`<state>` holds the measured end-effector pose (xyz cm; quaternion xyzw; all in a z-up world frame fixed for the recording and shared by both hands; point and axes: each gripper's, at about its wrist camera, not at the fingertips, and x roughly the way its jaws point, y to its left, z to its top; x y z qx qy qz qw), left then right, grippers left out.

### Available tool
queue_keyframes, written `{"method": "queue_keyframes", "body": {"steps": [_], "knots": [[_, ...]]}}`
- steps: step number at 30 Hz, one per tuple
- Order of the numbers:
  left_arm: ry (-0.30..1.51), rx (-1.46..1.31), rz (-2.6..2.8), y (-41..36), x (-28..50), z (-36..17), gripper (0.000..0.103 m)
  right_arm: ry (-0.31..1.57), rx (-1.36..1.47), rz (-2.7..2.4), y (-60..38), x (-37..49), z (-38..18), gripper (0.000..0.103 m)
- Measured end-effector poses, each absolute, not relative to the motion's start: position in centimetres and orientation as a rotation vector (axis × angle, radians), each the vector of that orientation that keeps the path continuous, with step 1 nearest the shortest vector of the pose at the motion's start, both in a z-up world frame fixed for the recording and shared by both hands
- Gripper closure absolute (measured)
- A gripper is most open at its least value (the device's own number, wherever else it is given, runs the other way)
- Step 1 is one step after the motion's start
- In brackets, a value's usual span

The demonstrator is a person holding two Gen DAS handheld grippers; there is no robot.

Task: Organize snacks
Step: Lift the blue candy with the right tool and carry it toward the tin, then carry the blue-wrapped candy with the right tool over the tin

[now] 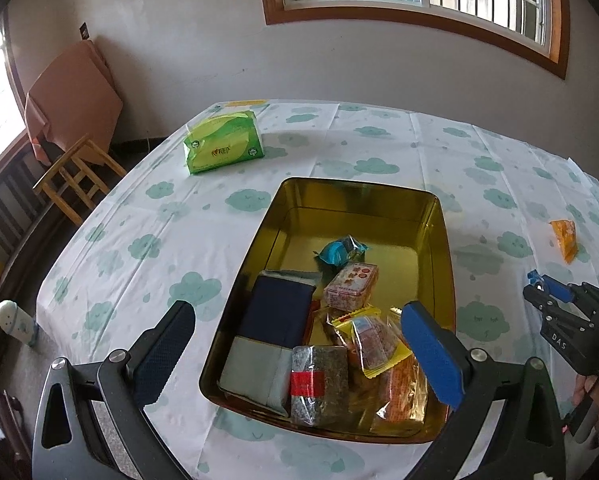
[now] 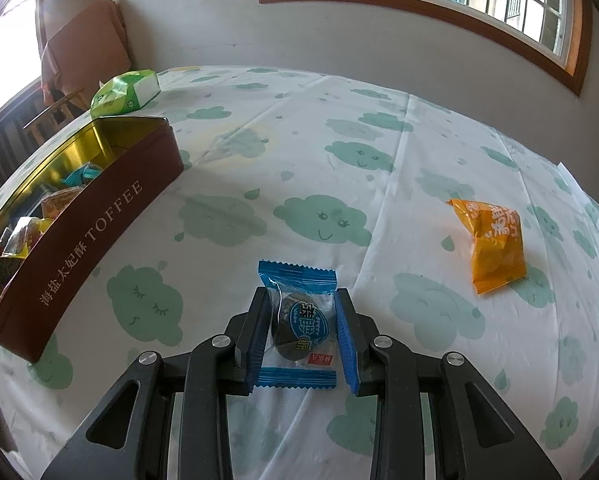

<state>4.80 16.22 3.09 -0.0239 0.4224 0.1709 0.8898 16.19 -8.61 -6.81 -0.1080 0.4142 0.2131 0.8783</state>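
A gold-lined toffee tin [image 1: 445,240] holds several wrapped snacks, among them a blue packet [image 1: 339,250] and a dark blue box [image 1: 279,312]. My left gripper [image 1: 295,344] is open and empty above the tin's near end. My right gripper [image 2: 302,322] is shut on a blue-wrapped snack [image 2: 299,316], just above the cloth to the right of the tin [image 2: 99,232]; it also shows in the left wrist view [image 1: 547,292]. An orange snack packet [image 2: 493,246] lies on the cloth to the right [image 1: 565,238].
A green tissue pack [image 1: 223,142] lies at the table's far left. The table has a white cloth with green clouds [image 2: 339,152]. A wooden stool [image 1: 75,176] and a small bottle [image 1: 15,322] stand beyond the left edge.
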Motion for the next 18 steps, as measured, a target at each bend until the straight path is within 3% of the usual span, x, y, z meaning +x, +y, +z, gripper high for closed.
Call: {"method": "queue_keyframes", "body": {"steps": [18], "knots": [[0.888, -0.019, 0.319, 13.8, 5.9, 3.0, 0.001, 0.862, -0.226, 0.452, -9.3, 15.9, -6.8, 0.070]]}}
